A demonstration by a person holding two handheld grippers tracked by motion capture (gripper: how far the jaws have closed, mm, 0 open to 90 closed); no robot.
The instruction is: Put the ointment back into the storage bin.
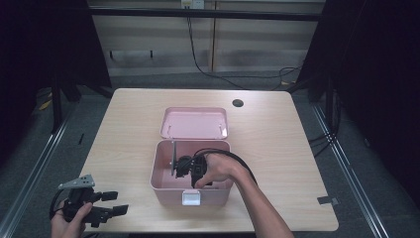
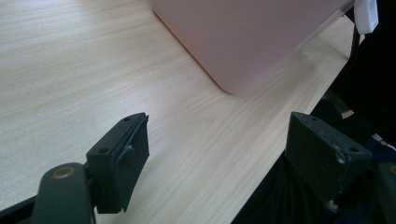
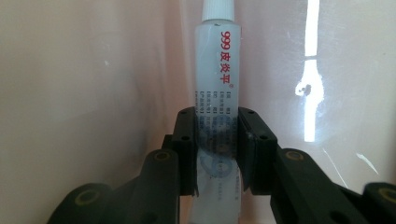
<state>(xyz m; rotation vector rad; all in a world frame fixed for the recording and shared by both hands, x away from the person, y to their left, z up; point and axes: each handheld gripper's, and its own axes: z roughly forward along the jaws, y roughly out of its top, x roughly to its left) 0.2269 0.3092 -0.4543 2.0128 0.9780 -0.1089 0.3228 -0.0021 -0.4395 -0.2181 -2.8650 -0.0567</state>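
A pink box [image 1: 159, 182] stands open in the middle of the table, its lid [image 1: 195, 123] lying flat behind it. My right gripper [image 1: 179, 167] reaches down inside the box. In the right gripper view its jaws are shut on a white ointment tube [image 3: 217, 79] with red and blue print; the tube's cap points away toward the pink inner wall [image 3: 93, 70]. My left gripper [image 1: 116, 202] rests at the table's front left corner, open with nothing between its fingers [image 2: 123, 154]. The left gripper view shows the box's outer corner [image 2: 243, 42] ahead.
A white latch [image 1: 191, 198] hangs on the box's front wall. A dark round hole [image 1: 237, 103] sits in the wooden table [image 1: 277, 148] at the back right. A small dark piece [image 1: 327, 200] lies near the table's right front edge. Cables run across the floor behind.
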